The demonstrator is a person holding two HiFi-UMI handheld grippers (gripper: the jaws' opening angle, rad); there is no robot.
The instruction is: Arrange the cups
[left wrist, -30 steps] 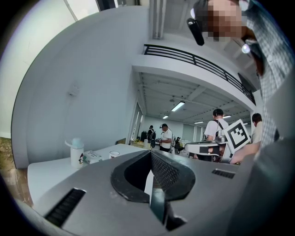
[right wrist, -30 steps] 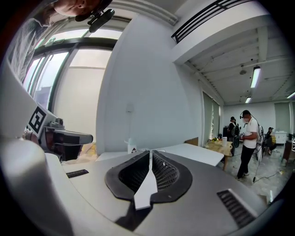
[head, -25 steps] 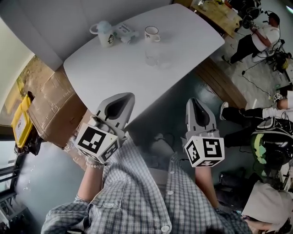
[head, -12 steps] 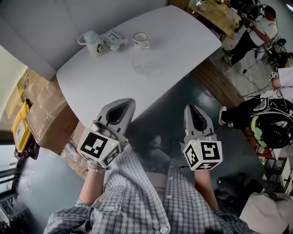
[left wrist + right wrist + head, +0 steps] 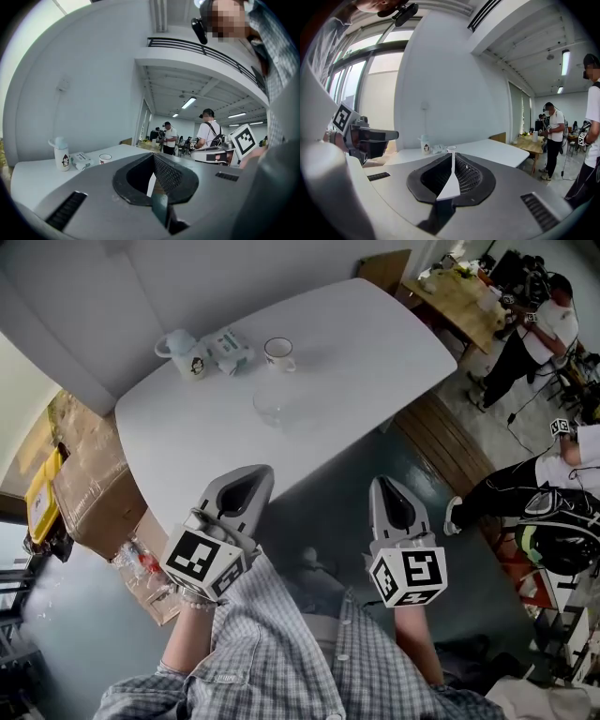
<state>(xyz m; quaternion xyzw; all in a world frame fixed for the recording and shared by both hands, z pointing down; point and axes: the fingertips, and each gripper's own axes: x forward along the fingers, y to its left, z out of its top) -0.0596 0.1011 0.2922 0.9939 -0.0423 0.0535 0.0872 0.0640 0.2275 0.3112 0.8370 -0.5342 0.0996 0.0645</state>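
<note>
On the white table point(image 5: 375, 343) stand a pale lidded cup with a penguin print point(image 5: 191, 354), a white mug point(image 5: 277, 352) and a clear glass point(image 5: 270, 407), the glass nearest me. The penguin cup point(image 5: 61, 153) and the mug point(image 5: 105, 158) also show in the left gripper view, and the same cup point(image 5: 424, 145) and mug point(image 5: 451, 149) in the right gripper view. My left gripper point(image 5: 257, 471) and right gripper point(image 5: 382, 484) are held side by side short of the table's near edge. Both are shut and hold nothing.
A small white packet point(image 5: 228, 349) lies between the penguin cup and the mug. Cardboard boxes point(image 5: 89, 493) stand left of the table. A wooden table point(image 5: 464, 292) and several people point(image 5: 530, 329) are at the right. Dark floor lies below the grippers.
The table and its cups have slid up and left in the head view and look smaller. Both grippers stay shut, in much the same place before me.
</note>
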